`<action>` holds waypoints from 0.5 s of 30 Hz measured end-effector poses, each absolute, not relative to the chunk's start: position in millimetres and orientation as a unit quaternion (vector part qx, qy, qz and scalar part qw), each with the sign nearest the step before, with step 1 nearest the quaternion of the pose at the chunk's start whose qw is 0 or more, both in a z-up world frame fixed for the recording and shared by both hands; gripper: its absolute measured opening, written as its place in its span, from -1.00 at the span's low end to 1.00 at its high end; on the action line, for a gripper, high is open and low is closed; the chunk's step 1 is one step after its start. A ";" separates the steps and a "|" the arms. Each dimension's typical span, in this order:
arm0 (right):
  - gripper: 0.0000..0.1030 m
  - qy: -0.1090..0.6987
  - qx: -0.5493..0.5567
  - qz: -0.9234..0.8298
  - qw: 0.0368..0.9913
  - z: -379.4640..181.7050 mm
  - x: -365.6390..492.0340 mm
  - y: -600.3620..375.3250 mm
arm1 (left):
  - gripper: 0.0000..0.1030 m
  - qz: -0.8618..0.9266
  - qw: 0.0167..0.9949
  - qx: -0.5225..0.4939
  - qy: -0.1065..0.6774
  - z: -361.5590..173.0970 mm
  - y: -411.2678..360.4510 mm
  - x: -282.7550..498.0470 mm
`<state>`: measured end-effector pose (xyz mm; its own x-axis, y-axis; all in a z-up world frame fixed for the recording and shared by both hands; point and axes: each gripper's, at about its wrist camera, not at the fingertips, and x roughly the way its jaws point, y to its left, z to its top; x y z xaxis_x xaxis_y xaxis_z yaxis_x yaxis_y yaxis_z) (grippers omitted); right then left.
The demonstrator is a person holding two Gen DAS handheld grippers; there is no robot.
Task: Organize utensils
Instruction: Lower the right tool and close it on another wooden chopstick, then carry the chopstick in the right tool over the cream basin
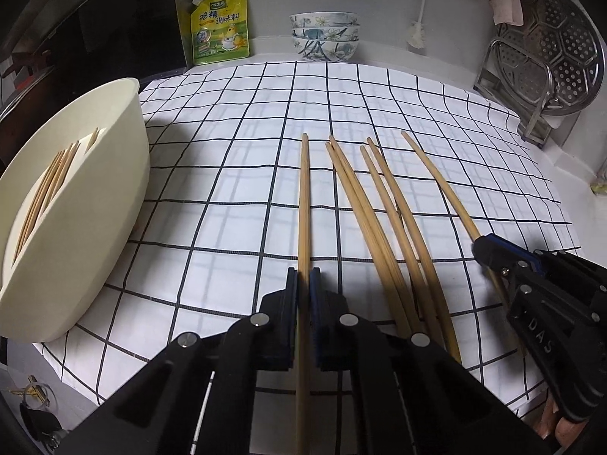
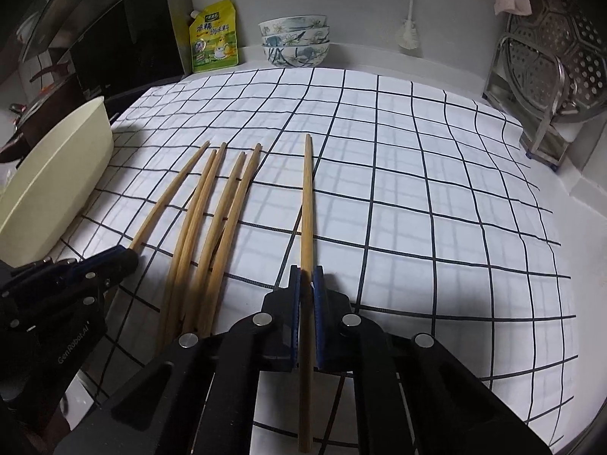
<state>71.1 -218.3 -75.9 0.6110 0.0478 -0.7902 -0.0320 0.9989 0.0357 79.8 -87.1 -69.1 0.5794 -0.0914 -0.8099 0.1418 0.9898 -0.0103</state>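
Chopsticks to lift level and carry leftward, tips first, into cream bin (image 1: pixel 95 204), clear of rim. Left gripper (image 1: pixel 303 280) clenched on leftmost chopstick (image 1: pixel 304 197), shaft running straight ahead between its pads; four loose chopsticks (image 1: pixel 383 220) flat on checked cloth (image 1: pixel 235 159) of tabletop. Right gripper (image 2: pixel 306 276) clamped on rightmost chopstick (image 2: pixel 307 197), likewise pointing ahead.

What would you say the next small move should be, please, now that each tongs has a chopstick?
Probably lift the left tongs and carry its chopstick to the cream bin beside it, which already holds chopsticks. Both tongs are shut on one; the bin lies leftmost.
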 end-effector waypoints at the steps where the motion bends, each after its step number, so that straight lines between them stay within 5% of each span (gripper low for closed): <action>1: -0.87 0.439 0.016 0.024 0.898 -74.5 70.6 -219.9 | -0.86 -0.065 0.888 0.028 0.454 -68.8 -86.4 79.5; 15: -0.87 0.405 0.054 0.022 0.913 -51.8 56.5 -229.1 | -0.86 -0.074 0.893 0.034 0.443 -49.0 -78.4 69.0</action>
